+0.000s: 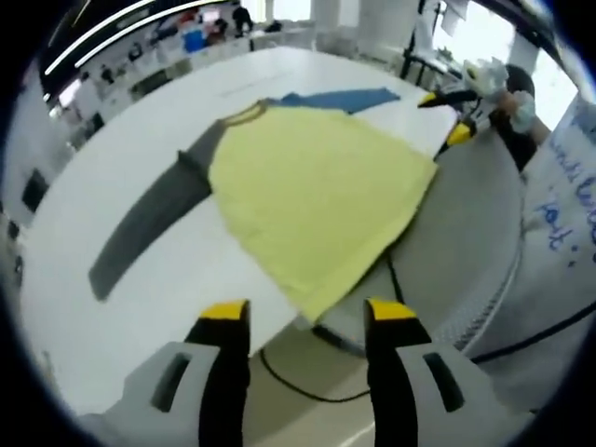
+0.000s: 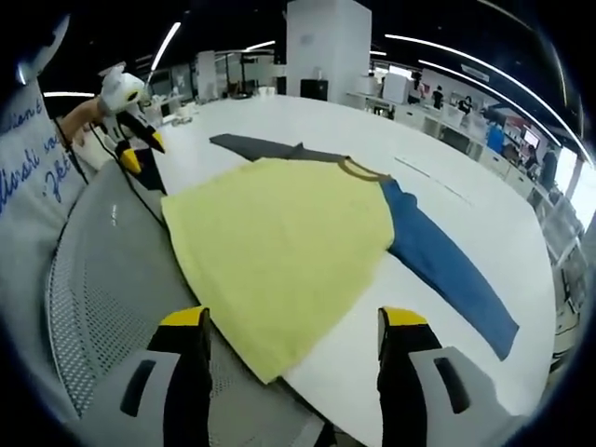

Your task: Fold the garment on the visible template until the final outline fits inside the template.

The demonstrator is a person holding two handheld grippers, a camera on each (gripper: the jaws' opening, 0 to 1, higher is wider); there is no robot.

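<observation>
On the white bench (image 2: 307, 116) a yellow shirt (image 2: 279, 237) lies flat, hem hanging over the near edge, grey sleeve (image 1: 149, 219) and blue sleeve (image 2: 447, 265) spread. Both the left gripper (image 1: 307, 317) and right gripper (image 2: 293, 326) hover with jaws wide apart, empty; any template is hard to make out.

white table (image 1: 140, 307) | black cable (image 1: 298, 386) | grey perforated chair (image 2: 102, 307) | ceiling strip lights (image 2: 168, 42)

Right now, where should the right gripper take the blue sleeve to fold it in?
Grip the blue sleeve at its far cuff end, coming from the outer side. It lies flat and straight on the table, away from the yellow shirt body; the right gripper is open.
</observation>
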